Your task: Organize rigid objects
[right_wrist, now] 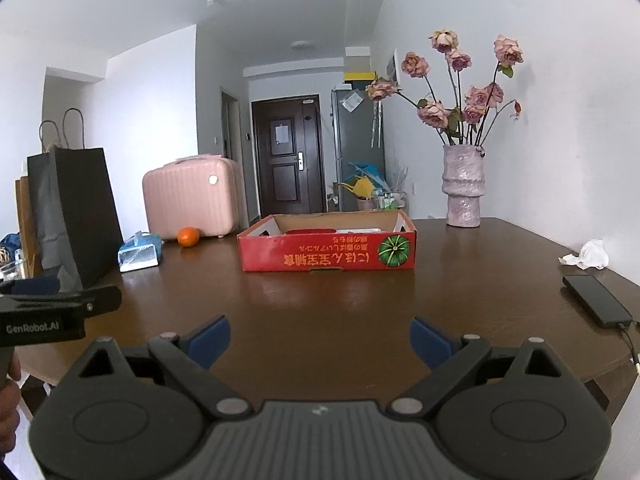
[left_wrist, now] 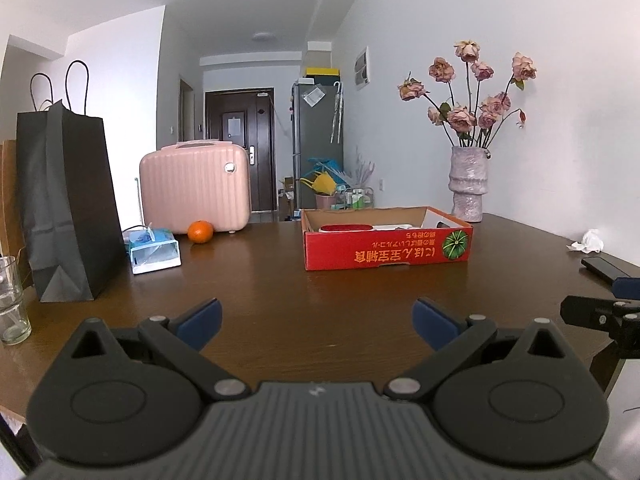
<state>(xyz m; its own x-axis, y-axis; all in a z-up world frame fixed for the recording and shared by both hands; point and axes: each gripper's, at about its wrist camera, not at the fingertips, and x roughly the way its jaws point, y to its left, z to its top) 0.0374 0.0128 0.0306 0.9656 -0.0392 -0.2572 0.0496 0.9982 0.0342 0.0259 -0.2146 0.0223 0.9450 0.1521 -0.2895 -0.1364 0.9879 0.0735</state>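
We hold both tools low over the near edge of the dark brown wooden table (left_wrist: 320, 264), and neither has hold of anything: the left gripper (left_wrist: 317, 322) has its blue-padded fingers (left_wrist: 200, 322) spread wide with only bare wood between them, and the right gripper (right_wrist: 320, 340) stands just as wide and just as empty. The shallow red cardboard box with a green pumpkin printed on its side (left_wrist: 384, 250) sits near the middle of the table, and it already holds some things, a flat red piece (left_wrist: 345, 228) and something white beside it, though its wall hides most of them. Outside the box we see a small orange fruit (left_wrist: 200, 231) just in front of a pink ribbed hard-shell case (left_wrist: 195, 186), a blue and white tissue pack (left_wrist: 154, 250) beside a tall black paper bag (left_wrist: 66, 204), and a black phone (right_wrist: 596, 300) near the right edge with a crumpled white tissue (right_wrist: 588, 255) behind it. This would fit sorting nearly finished as well as sorting with loose items to come, so we name no next target. For any pickup, we would judge it best to square the fingers across the object's narrow side, close gently, and lift clear of the box wall before lowering in.
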